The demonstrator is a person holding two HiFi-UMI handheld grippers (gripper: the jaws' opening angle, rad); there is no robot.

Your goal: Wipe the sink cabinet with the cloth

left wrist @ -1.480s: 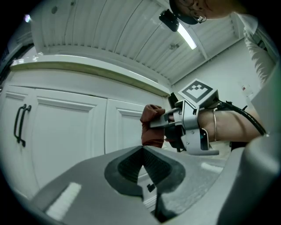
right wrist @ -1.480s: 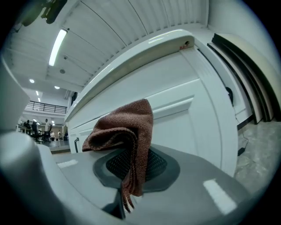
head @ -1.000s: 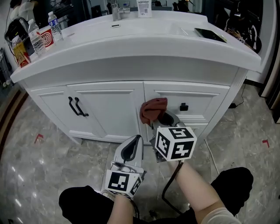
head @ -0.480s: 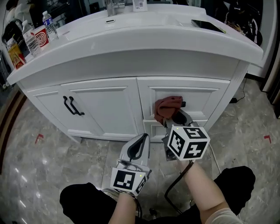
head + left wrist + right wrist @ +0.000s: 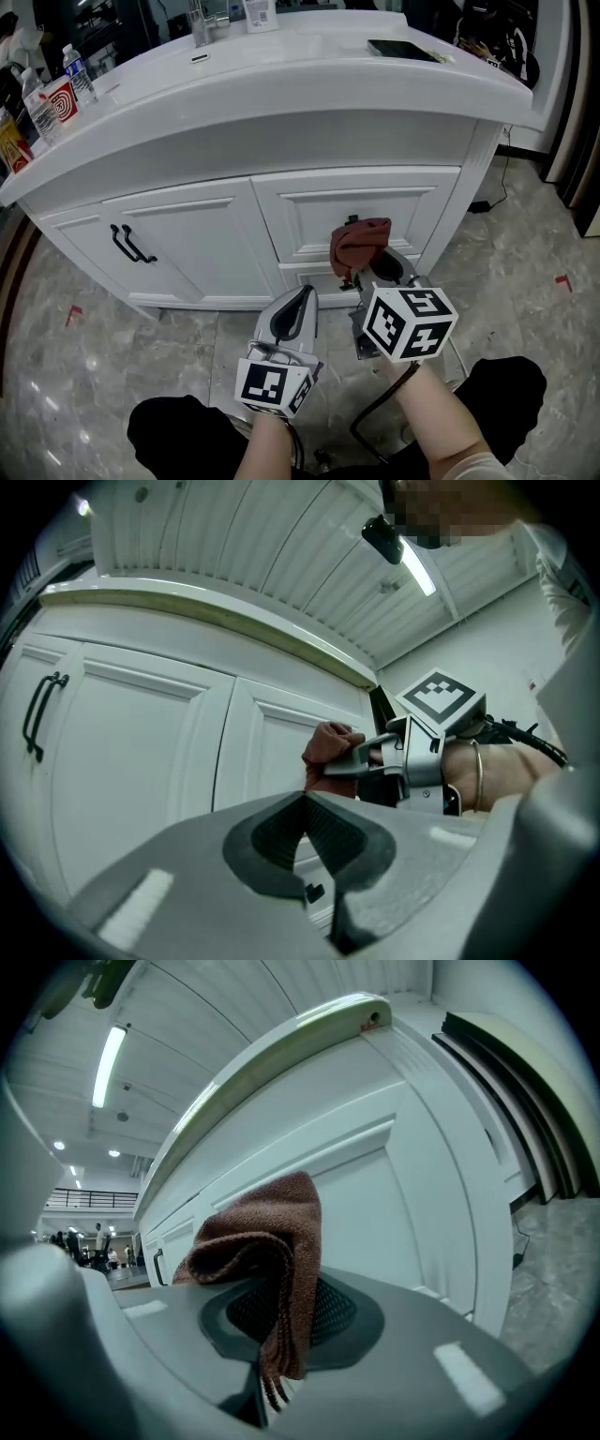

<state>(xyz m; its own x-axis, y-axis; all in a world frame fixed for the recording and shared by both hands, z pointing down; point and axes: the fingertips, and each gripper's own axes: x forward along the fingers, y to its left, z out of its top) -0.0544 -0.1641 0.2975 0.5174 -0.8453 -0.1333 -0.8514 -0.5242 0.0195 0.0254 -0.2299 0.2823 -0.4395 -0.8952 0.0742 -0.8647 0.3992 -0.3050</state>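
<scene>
A white sink cabinet (image 5: 281,220) stands in front of me. My right gripper (image 5: 364,269) is shut on a rust-brown cloth (image 5: 359,245) and holds it against the upper drawer front, just under the drawer's black knob. In the right gripper view the cloth (image 5: 264,1252) hangs folded over the shut jaws of the right gripper (image 5: 279,1324), with the drawer panel (image 5: 375,1204) close behind. My left gripper (image 5: 296,312) hovers lower left of it, shut and empty, clear of the cabinet. From the left gripper view, the left gripper (image 5: 306,833) faces the cloth (image 5: 328,750).
Two black handles (image 5: 129,244) sit on the left doors. On the countertop (image 5: 309,70) are water bottles and a red cup (image 5: 58,91) at far left, a faucet (image 5: 199,23) at the back and a dark flat device (image 5: 403,49) at right. Grey marble floor (image 5: 84,347) lies below.
The right gripper has carried the cloth rightward from the seam beside the door onto the drawer front, over the knob, then slightly lower. The left gripper has stayed in place.
</scene>
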